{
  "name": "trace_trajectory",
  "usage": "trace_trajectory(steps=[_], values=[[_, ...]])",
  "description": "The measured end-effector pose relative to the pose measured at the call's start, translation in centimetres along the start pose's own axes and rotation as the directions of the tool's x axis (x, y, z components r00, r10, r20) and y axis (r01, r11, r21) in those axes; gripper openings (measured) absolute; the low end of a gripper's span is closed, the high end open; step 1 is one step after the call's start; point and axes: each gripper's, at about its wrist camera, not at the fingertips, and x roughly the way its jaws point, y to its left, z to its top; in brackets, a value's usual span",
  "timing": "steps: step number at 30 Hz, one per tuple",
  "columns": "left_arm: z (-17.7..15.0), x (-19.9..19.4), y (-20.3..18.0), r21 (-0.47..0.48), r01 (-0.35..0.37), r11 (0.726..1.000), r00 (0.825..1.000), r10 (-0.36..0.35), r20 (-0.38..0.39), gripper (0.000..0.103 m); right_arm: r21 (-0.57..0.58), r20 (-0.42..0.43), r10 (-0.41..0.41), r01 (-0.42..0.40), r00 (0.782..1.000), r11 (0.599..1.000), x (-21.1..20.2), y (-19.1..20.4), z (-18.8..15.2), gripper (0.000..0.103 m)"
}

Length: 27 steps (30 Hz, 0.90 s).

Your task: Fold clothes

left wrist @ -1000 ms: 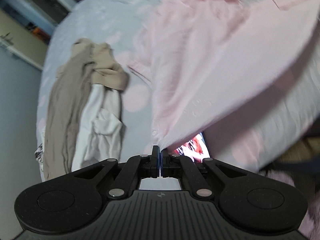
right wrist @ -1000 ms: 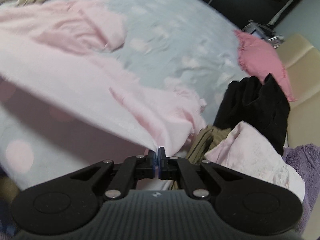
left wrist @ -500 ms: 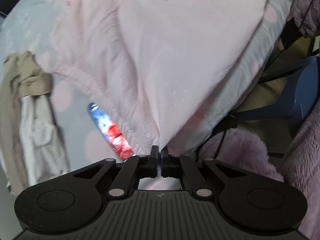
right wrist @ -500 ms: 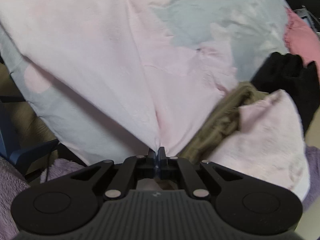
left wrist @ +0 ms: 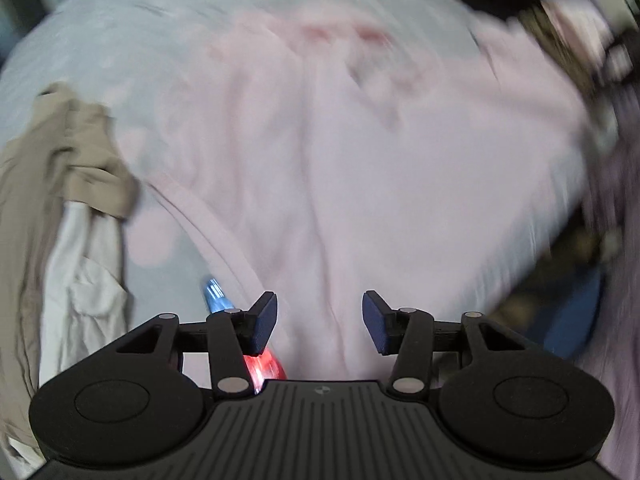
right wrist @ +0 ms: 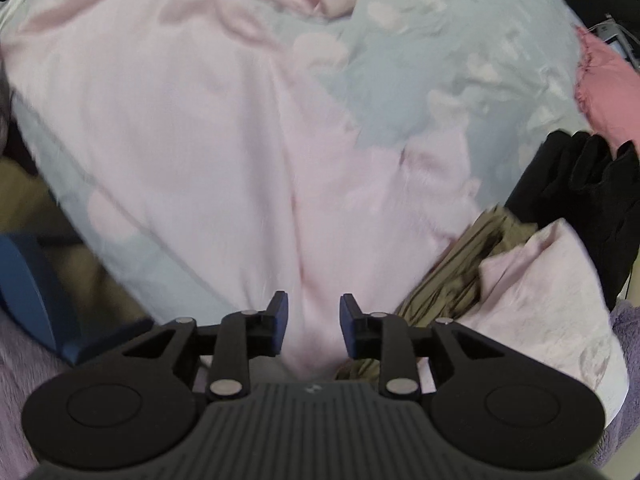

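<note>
Now both claws — left claw (left wrist: 319, 322), right claw (right wrist: 313, 326) — are opening, pink garment (left wrist: 340, 184) released.

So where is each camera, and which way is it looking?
Left wrist: sits on the left gripper, looking steeply down at the pink garment on the bed; its two fingers show, jaws opening, nothing pinched.
Right wrist: sits on the right gripper, looking steeply down at the pink garment; its fingers show, jaws opening, nothing pinched.
Shared: the garment, the bed and the blue chair.
</note>
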Motion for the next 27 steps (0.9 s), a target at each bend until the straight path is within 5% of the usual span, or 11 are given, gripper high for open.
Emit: trace_trajectory(steps=[7,16,24,27], values=[[3.8,3.3,6.1,-0.359,-0.126,0.925,0.983,0.165,0.079,0.048,0.071,0.122,-0.043,0.035,0.992,0.997,-0.1,0.3,4.1,0.037],[4.6,9.9,11.9,-0.585,-0.107,0.804,0.983,0.174,0.059,0.048,0.152,0.284,-0.032,-0.012,0.958,0.988,0.5,0.3,10.0,0.045],[5.0,13.7,14.1,-0.613,-0.094,0.785,0.986,0.161,0.054,0.047,0.221,0.379,0.003,-0.094,0.925,0.971,4.5,-2.9,18.8,0.045],[5.2,14.6,14.3,-0.608,-0.078,0.79,0.99,0.133,0.045,0.034,0.229,0.411,0.021,-0.125,0.911,0.965,5.8,-4.0,23.4,0.045]])
